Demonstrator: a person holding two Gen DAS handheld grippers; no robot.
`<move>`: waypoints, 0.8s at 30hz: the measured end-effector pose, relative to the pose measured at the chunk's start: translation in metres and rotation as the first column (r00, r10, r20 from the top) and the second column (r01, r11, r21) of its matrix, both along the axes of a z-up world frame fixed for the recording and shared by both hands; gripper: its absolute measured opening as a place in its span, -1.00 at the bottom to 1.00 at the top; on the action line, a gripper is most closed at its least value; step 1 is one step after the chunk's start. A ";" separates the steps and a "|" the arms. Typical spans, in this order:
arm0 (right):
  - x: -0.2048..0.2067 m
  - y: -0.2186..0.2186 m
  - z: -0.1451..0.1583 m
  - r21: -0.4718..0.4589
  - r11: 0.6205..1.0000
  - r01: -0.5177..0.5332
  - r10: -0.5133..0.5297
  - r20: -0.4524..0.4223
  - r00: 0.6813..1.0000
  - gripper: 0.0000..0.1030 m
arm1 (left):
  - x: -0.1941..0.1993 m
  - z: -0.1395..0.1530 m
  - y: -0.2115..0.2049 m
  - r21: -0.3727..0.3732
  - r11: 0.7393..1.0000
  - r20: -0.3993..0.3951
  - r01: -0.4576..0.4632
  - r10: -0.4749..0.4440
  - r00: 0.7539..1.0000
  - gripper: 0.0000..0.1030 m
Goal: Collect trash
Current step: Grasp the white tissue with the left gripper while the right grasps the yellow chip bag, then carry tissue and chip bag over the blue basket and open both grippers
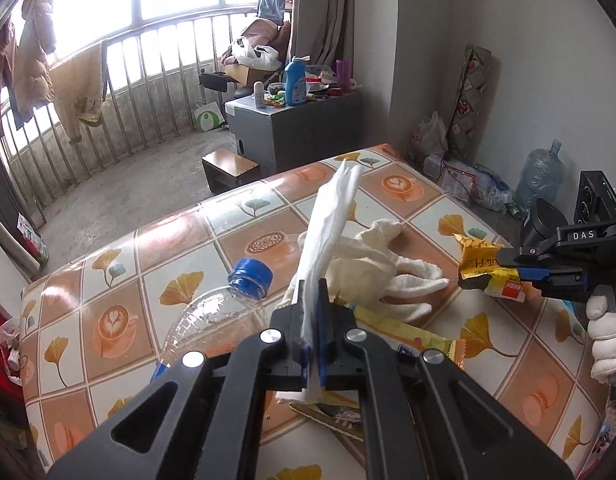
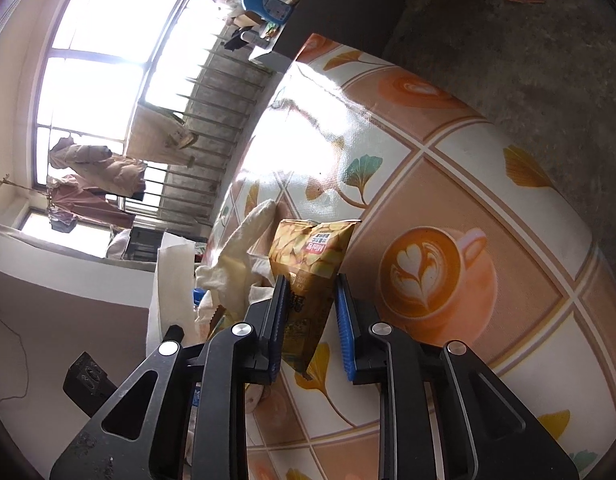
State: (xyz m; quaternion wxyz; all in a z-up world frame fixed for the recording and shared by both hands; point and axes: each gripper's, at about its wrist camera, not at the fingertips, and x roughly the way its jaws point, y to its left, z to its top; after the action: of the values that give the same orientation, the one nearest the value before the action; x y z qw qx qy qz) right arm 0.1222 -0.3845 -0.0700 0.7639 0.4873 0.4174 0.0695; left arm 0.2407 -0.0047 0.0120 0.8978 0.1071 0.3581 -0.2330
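Note:
My left gripper [image 1: 312, 296] is shut on a white paper tissue [image 1: 328, 224] that sticks up between its fingers, above the table. My right gripper [image 2: 310, 292] is shut on a yellow snack wrapper [image 2: 314, 252]; it also shows in the left wrist view [image 1: 492, 268] at the right, held above the table edge. A clear plastic bottle [image 1: 211, 320] with a blue cap lies on the table just left of my left gripper. A white cloth glove [image 1: 372, 268] lies on the table behind the tissue. Another yellow wrapper [image 1: 404, 328] lies under my left gripper.
The table [image 1: 119, 272] has a tiled cloth with coffee-cup and leaf prints. Beyond it stand a grey cabinet [image 1: 291, 128] with bottles and clutter, a small wooden stool [image 1: 229, 168], and a balcony railing [image 1: 107, 92]. Bags and a large water jug [image 1: 540, 176] sit by the right wall.

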 end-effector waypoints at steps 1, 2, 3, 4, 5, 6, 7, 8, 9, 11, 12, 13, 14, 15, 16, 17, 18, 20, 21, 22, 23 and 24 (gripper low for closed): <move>0.000 -0.001 0.001 0.002 1.000 0.001 -0.001 0.006 1.000 -0.58 | -0.001 0.004 0.001 -0.007 1.000 0.008 -0.001 0.001 1.000 -0.94; -0.002 -0.002 0.002 0.003 1.000 0.003 -0.003 0.011 1.000 -0.58 | -0.002 0.007 0.003 -0.015 1.000 0.014 -0.002 0.002 1.000 -0.94; -0.003 -0.003 0.004 0.002 1.000 0.006 -0.006 0.017 1.000 -0.58 | -0.003 0.011 0.004 -0.024 1.000 0.018 -0.002 0.002 1.000 -0.94; -0.005 -0.004 0.006 0.002 1.000 0.007 -0.007 0.024 1.000 -0.58 | -0.004 0.015 0.006 -0.033 0.999 0.023 -0.003 0.004 1.000 -0.94; -0.006 -0.005 0.007 0.003 1.000 0.009 -0.009 0.029 1.000 -0.58 | -0.005 0.019 0.007 -0.041 0.999 0.028 -0.003 0.004 1.000 -0.94; -0.008 -0.006 0.008 0.002 1.000 0.011 -0.011 0.034 0.999 -0.58 | -0.007 0.023 0.009 -0.051 0.999 0.033 -0.003 0.004 0.999 -0.94; -0.008 -0.007 0.010 0.002 1.000 0.014 -0.014 0.040 0.999 -0.58 | -0.009 0.027 0.010 -0.062 0.998 0.038 -0.002 0.005 0.999 -0.94; -0.010 -0.008 0.011 0.004 1.000 0.015 -0.016 0.047 0.999 -0.58 | -0.010 0.031 0.012 -0.074 0.997 0.041 0.000 0.004 0.999 -0.94; -0.012 -0.008 0.013 0.007 1.000 0.017 -0.017 0.053 0.998 -0.58 | -0.012 0.036 0.013 -0.085 0.996 0.044 0.001 0.003 0.999 -0.94; -0.016 -0.010 0.016 0.010 1.000 0.021 -0.021 0.067 0.998 -0.58 | -0.015 0.043 0.015 -0.107 0.994 0.049 0.004 0.001 0.999 -0.94; -0.020 -0.013 0.017 0.013 1.000 0.021 -0.022 0.074 0.997 -0.58 | -0.018 0.047 0.016 -0.119 0.993 0.051 0.008 -0.002 0.999 -0.94; -0.023 -0.014 0.018 0.016 1.000 0.023 -0.024 0.079 0.997 -0.58 | -0.019 0.051 0.015 -0.128 0.992 0.053 0.013 -0.007 0.999 -0.94; -0.025 -0.016 0.019 0.019 1.000 0.025 -0.026 0.085 0.996 -0.58 | -0.022 0.054 0.015 -0.135 0.991 0.057 0.018 -0.011 0.998 -0.94; -0.026 -0.017 0.021 0.022 0.999 0.027 -0.029 0.091 0.995 -0.58 | -0.024 0.058 0.014 -0.143 0.989 0.060 0.024 -0.016 0.998 -0.94; -0.029 -0.018 0.023 0.026 0.999 0.030 -0.032 0.096 0.995 -0.58 | -0.027 0.060 0.013 -0.149 0.988 0.060 0.032 -0.023 0.998 -0.94; -0.032 -0.019 0.023 0.032 0.999 0.034 -0.037 0.102 0.994 -0.58 | -0.029 0.062 0.011 -0.154 0.987 0.062 0.039 -0.030 0.998 -0.94; -0.036 -0.021 0.023 0.037 0.999 0.039 -0.043 0.107 0.993 -0.58 | -0.032 0.065 0.008 -0.159 0.986 0.063 0.047 -0.037 0.997 -0.94; -0.042 -0.023 0.024 0.048 0.998 0.050 -0.056 0.116 0.992 -0.58 | -0.038 0.068 0.003 -0.171 0.983 0.062 0.066 -0.056 0.996 -0.94; -0.046 -0.025 0.024 0.052 0.997 0.056 -0.062 0.119 0.991 -0.58 | -0.041 0.070 -0.001 -0.175 0.982 0.062 0.077 -0.067 0.996 -0.94; -0.049 -0.026 0.025 0.058 0.996 0.063 -0.069 0.123 0.990 -0.58 | -0.044 0.071 -0.005 -0.178 0.980 0.062 0.088 -0.078 0.995 -0.94; -0.052 -0.027 0.026 0.063 0.996 0.068 -0.076 0.128 0.989 -0.58 | -0.047 0.072 -0.009 -0.180 0.979 0.061 0.100 -0.090 0.994 -0.94; -0.056 -0.029 0.027 0.065 0.995 0.073 -0.082 0.133 0.988 -0.58 | -0.051 0.072 -0.014 -0.183 0.976 0.059 0.115 -0.106 0.993 -0.94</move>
State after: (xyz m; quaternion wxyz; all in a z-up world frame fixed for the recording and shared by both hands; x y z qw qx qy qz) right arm 0.0662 -0.4134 -0.0428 0.7775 0.5202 0.3430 0.0852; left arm 0.1901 -0.0186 0.0843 0.8980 0.0483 0.3063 -0.3121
